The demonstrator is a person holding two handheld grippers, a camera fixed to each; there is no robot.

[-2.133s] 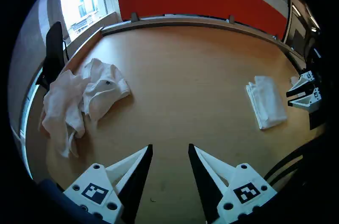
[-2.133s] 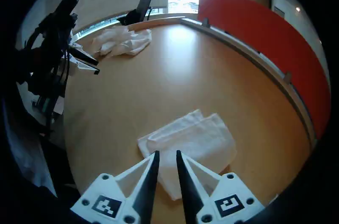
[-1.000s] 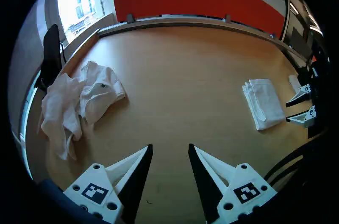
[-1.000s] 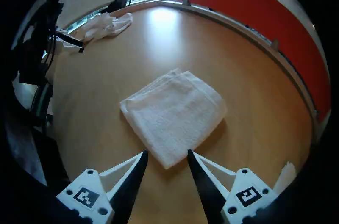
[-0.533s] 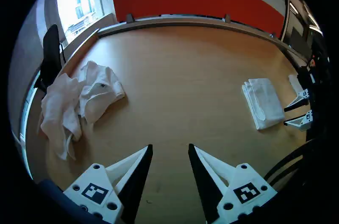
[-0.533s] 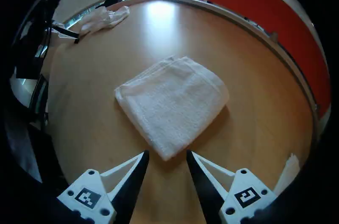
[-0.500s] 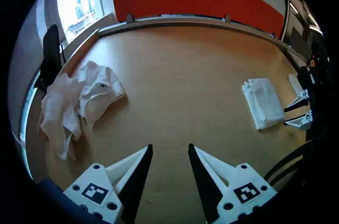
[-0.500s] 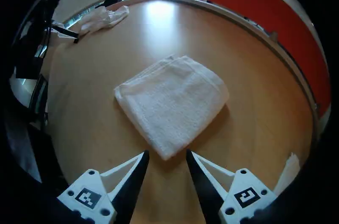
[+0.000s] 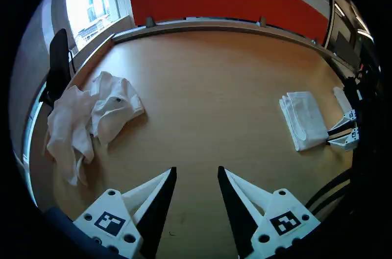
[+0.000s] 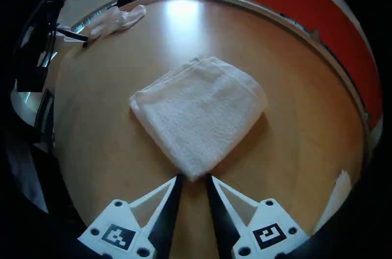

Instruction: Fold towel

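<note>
Wooden table (image 10: 304,127) under folded towel (image 10: 201,107)

Legible text: none.
Finger tags: black-and-white square code patterns (image 9: 110,223) on the left gripper (image 9: 196,168) and right gripper (image 10: 193,176), no letters or digits.

Wooden table (image 9: 215,82): folded white towel (image 10: 198,109) right side, crumpled white cloths (image 9: 93,114) left edge.
</note>
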